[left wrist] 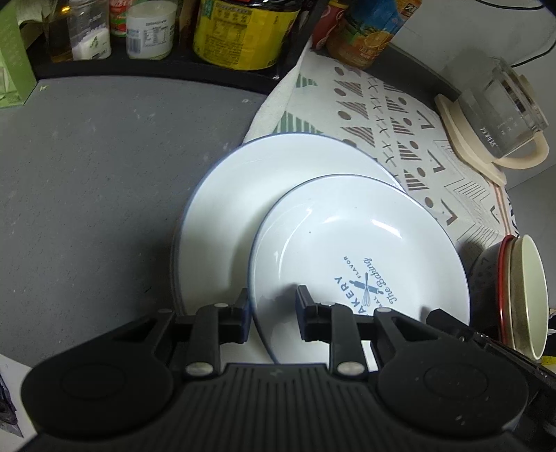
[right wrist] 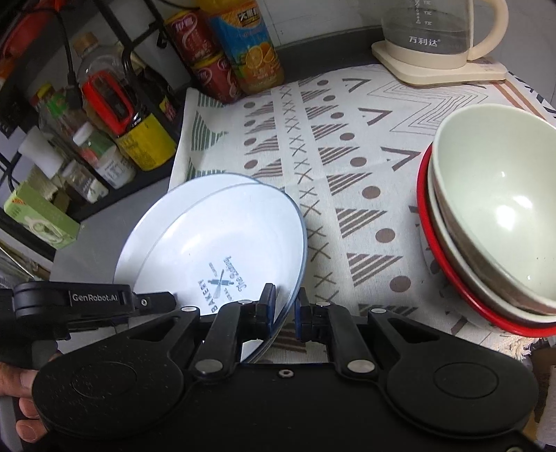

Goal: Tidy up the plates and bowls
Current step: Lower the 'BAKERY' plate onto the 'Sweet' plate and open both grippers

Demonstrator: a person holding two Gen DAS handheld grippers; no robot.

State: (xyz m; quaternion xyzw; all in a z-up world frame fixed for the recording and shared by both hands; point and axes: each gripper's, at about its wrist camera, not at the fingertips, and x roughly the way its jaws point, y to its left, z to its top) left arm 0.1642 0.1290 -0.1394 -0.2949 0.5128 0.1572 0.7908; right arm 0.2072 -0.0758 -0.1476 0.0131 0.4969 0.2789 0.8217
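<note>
A small white plate with a blue "Bakery" print (left wrist: 361, 257) lies tilted on a larger white plate (left wrist: 243, 187). My left gripper (left wrist: 272, 314) straddles the small plate's near rim, jaws slightly apart, one finger on each side. My right gripper (right wrist: 285, 311) straddles the same small plate (right wrist: 222, 243) at its right rim, pads close to the edge. The larger plate (right wrist: 156, 212) shows behind it. A stack of bowls (right wrist: 493, 215), pale green on top with a red-rimmed one below, stands on the patterned cloth at right; it also shows in the left wrist view (left wrist: 521, 295).
A patterned cloth (right wrist: 347, 167) covers the right part of the grey counter (left wrist: 104, 174). A glass kettle on a cream base (right wrist: 438, 45) stands at the back. Drink cans and a juice bottle (right wrist: 243, 52) and a black rack of jars (left wrist: 166, 31) line the back left.
</note>
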